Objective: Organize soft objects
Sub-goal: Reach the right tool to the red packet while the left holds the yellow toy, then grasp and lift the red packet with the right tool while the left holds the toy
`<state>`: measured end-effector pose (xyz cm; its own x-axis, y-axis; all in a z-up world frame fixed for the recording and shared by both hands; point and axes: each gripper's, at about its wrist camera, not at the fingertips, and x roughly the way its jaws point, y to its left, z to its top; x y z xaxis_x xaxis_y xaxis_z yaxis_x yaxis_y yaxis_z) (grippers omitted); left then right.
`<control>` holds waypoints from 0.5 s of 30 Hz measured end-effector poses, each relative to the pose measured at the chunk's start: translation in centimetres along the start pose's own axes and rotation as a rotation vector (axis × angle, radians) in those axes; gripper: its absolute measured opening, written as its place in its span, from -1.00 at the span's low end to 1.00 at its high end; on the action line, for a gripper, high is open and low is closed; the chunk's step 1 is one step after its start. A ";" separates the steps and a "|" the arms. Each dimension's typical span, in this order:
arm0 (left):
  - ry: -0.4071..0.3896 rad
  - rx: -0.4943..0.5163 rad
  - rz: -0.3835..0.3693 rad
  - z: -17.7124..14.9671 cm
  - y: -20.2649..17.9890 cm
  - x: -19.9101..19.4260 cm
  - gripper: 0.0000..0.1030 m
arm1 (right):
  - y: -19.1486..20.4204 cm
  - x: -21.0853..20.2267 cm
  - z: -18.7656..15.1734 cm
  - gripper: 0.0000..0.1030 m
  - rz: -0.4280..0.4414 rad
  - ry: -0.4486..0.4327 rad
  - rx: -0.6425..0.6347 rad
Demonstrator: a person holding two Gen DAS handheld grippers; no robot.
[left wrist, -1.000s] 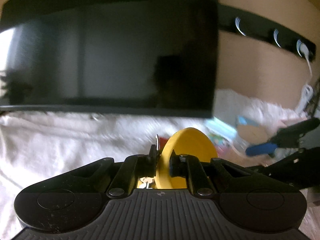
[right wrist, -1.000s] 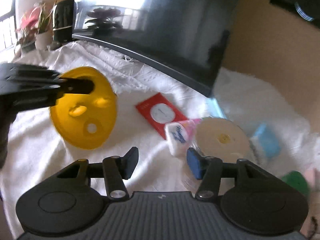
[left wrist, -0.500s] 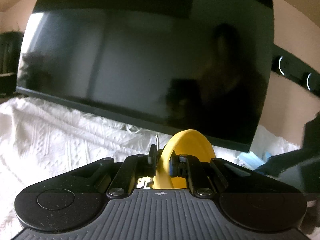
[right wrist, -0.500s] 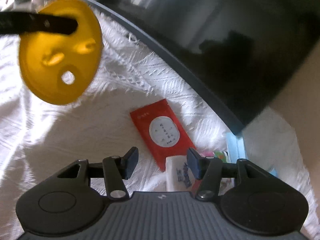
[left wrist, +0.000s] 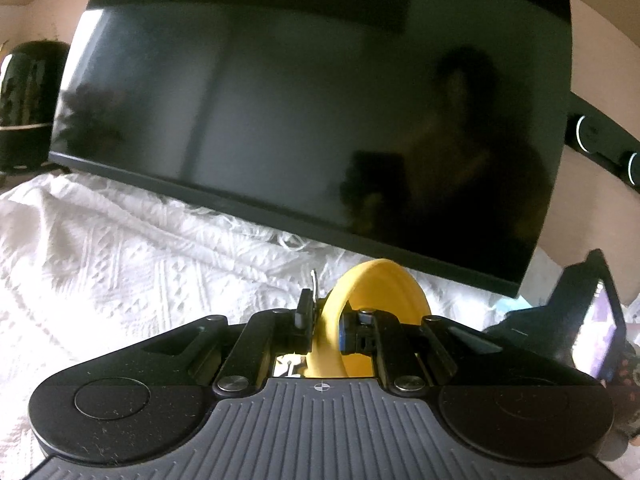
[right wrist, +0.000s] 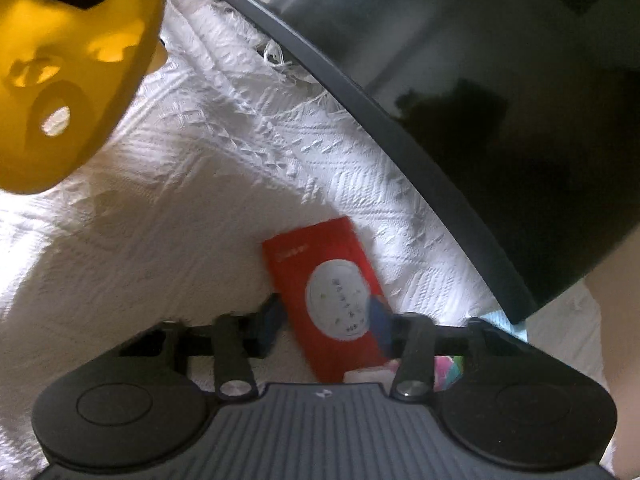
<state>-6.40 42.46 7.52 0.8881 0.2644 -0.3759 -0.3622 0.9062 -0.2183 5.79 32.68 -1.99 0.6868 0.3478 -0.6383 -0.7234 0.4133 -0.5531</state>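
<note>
My left gripper (left wrist: 324, 320) is shut on the rim of a yellow bowl-like object (left wrist: 376, 296) and holds it above the white cloth; the same yellow object (right wrist: 68, 80), with holes in it, fills the top left of the right wrist view. My right gripper (right wrist: 324, 316) is open, its fingers either side of a red flat packet (right wrist: 328, 296) with a white round label that lies on the cloth. A white and pink packet (right wrist: 372, 372) shows just behind the red one, mostly hidden by the gripper.
A large dark screen (left wrist: 320, 120) leans close behind, over a white textured cloth (left wrist: 120, 264). A black speaker-like object (left wrist: 28, 104) stands far left. A colourful item (right wrist: 450, 368) and a pale blue thing (right wrist: 520, 330) lie at the right.
My left gripper has swung left with the yellow object, toward the screen. My right gripper has moved forward and down, from near the white packet and round tub, until its fingers flank the red packet.
</note>
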 end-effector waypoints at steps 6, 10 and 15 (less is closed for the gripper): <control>0.010 0.003 0.008 0.0 0.4 0.3 -0.75 | -1.4 -0.8 -0.4 -0.89 -0.012 -0.025 0.060; 0.015 0.010 0.004 0.0 0.1 0.6 -0.75 | -1.8 -1.7 -0.3 -0.94 -0.024 -0.058 0.076; 0.023 0.016 0.003 -0.1 0.0 1.0 -0.75 | -1.8 -1.9 -0.5 -0.95 -0.025 -0.070 0.093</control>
<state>-5.59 42.72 7.07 0.8802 0.2593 -0.3975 -0.3600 0.9106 -0.2030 5.78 30.83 -0.08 0.7101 0.3933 -0.5840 -0.6986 0.4976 -0.5142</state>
